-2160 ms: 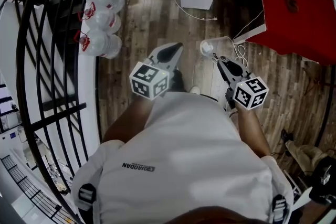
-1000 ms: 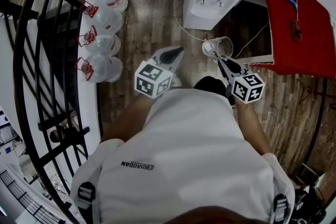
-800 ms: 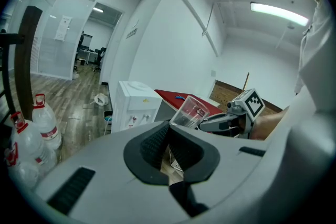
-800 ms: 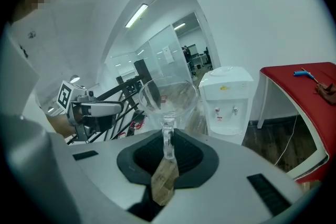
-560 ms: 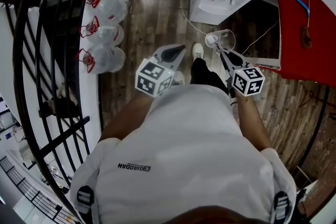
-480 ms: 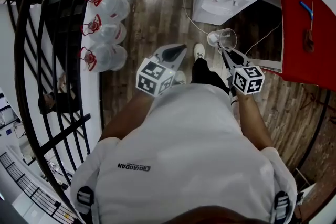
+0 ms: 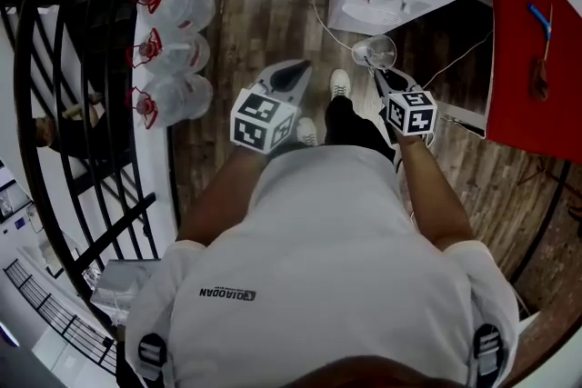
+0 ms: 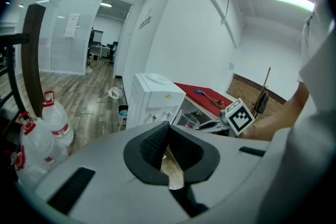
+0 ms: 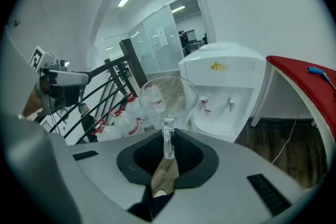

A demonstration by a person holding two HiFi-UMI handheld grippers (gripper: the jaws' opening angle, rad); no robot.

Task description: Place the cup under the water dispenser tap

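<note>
cup [image 9: 167, 93]: clear, looks light, stiff, slick, breakable | right claw [image 9: 167, 148] pinches its handle, good spot | cup's in mid-air, just short of the water dispenser [image 9: 224, 81] | left claw [image 8: 167, 131] closed, holding nothing

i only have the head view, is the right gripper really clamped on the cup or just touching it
observer: Clamped. The right gripper view shows the right gripper shut on the cup by its handle.
operator: left gripper carrying anything
observer: No. In the left gripper view the left gripper is shut with nothing between its jaws.
operator: what taps are there
observer: Two, in the front recess of the water dispenser: a red-marked tap and a second tap to its right in the right gripper view. The cup is not yet under either.
</note>
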